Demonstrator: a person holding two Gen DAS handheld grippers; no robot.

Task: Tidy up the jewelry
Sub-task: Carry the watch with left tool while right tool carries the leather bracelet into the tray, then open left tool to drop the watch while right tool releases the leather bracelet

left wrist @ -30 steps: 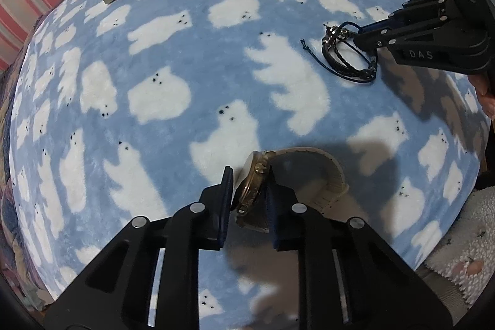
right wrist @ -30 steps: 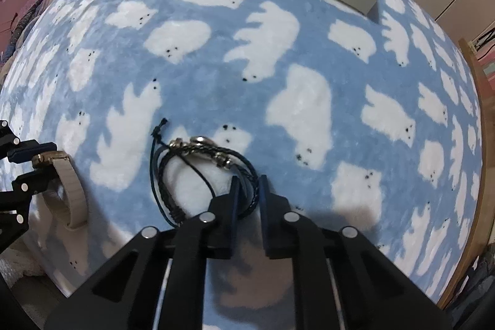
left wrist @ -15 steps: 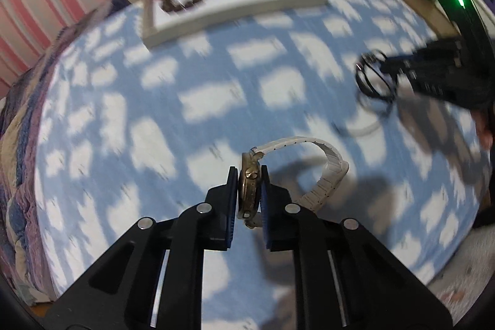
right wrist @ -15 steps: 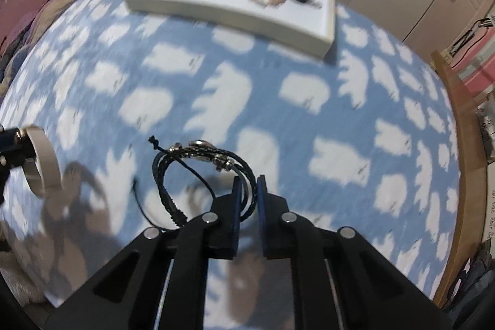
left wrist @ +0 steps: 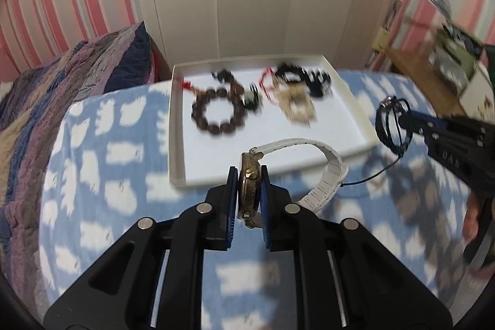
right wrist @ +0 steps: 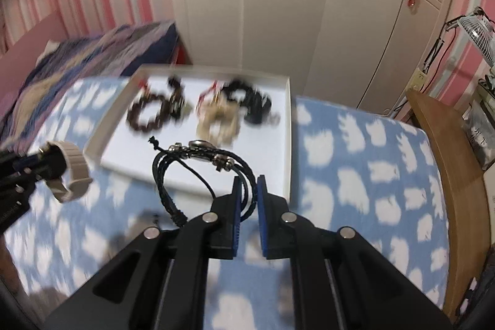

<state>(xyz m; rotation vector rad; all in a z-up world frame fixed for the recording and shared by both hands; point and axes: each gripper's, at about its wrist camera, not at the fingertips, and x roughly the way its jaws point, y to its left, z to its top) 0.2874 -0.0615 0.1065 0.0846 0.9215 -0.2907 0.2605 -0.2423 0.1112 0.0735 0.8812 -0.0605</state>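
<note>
My left gripper (left wrist: 249, 175) is shut on the gold case of a watch (left wrist: 251, 190), and its white strap (left wrist: 324, 172) arches off to the right, above the blue blanket. My right gripper (right wrist: 246, 184) is shut on a black cord bracelet (right wrist: 198, 156) with metal beads; the same bracelet (left wrist: 391, 126) hangs at the right of the left wrist view. Both are held up in front of a white tray (left wrist: 176, 150), whose near rim (right wrist: 287, 144) lies just beyond the bracelet. In the tray lie a dark bead bracelet (left wrist: 216, 113), a pale one (left wrist: 294, 104) and black pieces (left wrist: 309, 79).
A blue blanket with white bear shapes (right wrist: 355, 181) covers the bed. A striped quilt (left wrist: 46, 101) lies at the left. White wardrobe doors (right wrist: 278, 5) stand behind the tray. A wooden bed edge (right wrist: 458, 175) runs along the right. A hand (left wrist: 473, 221) shows at the right.
Both grippers have lifted their pieces off the blanket and moved toward the tray, tilting up so the wardrobe shows. The watch and bracelet now hang in the air.
</note>
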